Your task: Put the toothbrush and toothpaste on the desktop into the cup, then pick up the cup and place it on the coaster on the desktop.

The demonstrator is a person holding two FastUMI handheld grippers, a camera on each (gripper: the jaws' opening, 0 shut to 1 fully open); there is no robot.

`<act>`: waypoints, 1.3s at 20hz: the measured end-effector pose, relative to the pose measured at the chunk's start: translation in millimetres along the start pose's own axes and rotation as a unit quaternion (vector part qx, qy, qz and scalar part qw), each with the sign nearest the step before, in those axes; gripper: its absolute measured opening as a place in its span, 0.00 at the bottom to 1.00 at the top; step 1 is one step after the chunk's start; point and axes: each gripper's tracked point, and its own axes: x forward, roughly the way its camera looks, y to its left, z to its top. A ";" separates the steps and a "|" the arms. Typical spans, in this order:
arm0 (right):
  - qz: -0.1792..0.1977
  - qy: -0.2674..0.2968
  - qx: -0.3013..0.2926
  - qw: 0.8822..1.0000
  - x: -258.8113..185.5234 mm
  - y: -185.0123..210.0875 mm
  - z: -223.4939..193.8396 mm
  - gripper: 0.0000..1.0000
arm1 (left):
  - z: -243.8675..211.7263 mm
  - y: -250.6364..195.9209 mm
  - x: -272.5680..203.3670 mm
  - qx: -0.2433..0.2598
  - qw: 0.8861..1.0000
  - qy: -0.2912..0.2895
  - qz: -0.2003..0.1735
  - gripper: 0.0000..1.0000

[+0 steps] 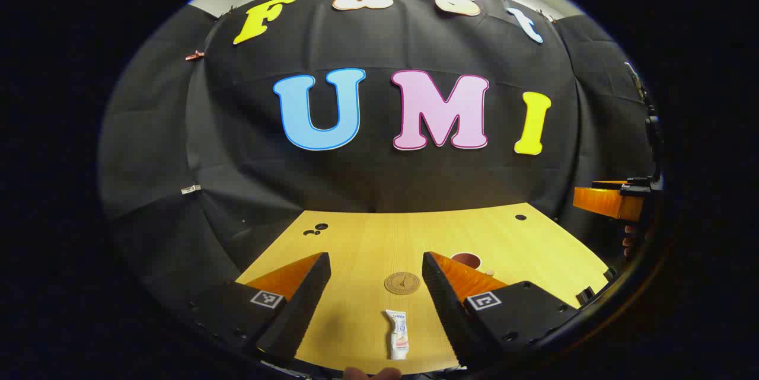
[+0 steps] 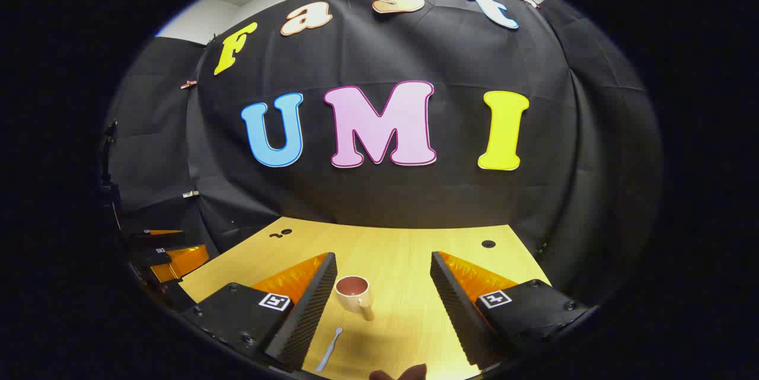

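Note:
In the left gripper view a white toothpaste tube (image 1: pixel 397 335) lies on the wooden desktop (image 1: pixel 367 243), between my left gripper's (image 1: pixel 375 266) open fingers and below them. A round brown coaster (image 1: pixel 402 283) lies just beyond the tube. The cup's rim (image 1: pixel 466 259) peeks out behind the right finger. In the right gripper view the cream cup (image 2: pixel 353 293), handle toward me, stands upright between my right gripper's (image 2: pixel 382 266) open fingers. A white toothbrush (image 2: pixel 329 349) lies in front of it, near the left finger. Both grippers hover above the desk, holding nothing.
The other gripper (image 2: pixel 172 258) sits far left in the right gripper view; in the left gripper view its mate (image 1: pixel 614 201) is at the far right. Small dark holes (image 2: pixel 488 243) mark the desktop's back corners. Black cloth walls the desk behind and beside.

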 end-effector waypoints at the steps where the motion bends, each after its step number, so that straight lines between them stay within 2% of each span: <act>1: 0.001 0.000 -0.001 1.000 0.1 0.8 -0.2 0.98 | -2.4 -2.1 0.2 0.002 1.000 0.002 -0.003 0.96; 10: -0.002 0.018 -0.008 1.000 -5.1 -9.7 -15.5 0.98 | -45.2 -27.4 7.5 0.050 0.997 0.052 -0.019 0.95; 11: -0.002 0.020 -0.008 1.000 -5.7 -11.3 -16.8 0.98 | -48.9 -31.3 8.1 0.053 0.997 0.055 -0.023 0.97; 20: -0.004 0.034 0.000 0.999 -4.8 -19.6 -26.7 0.98 | -57.6 -43.8 14.1 0.047 0.997 0.064 -0.025 0.98; 26: -0.005 0.049 -0.003 0.999 -2.5 -25.4 -36.1 0.98 | -103.6 -48.0 32.7 0.054 0.992 0.112 -0.026 0.98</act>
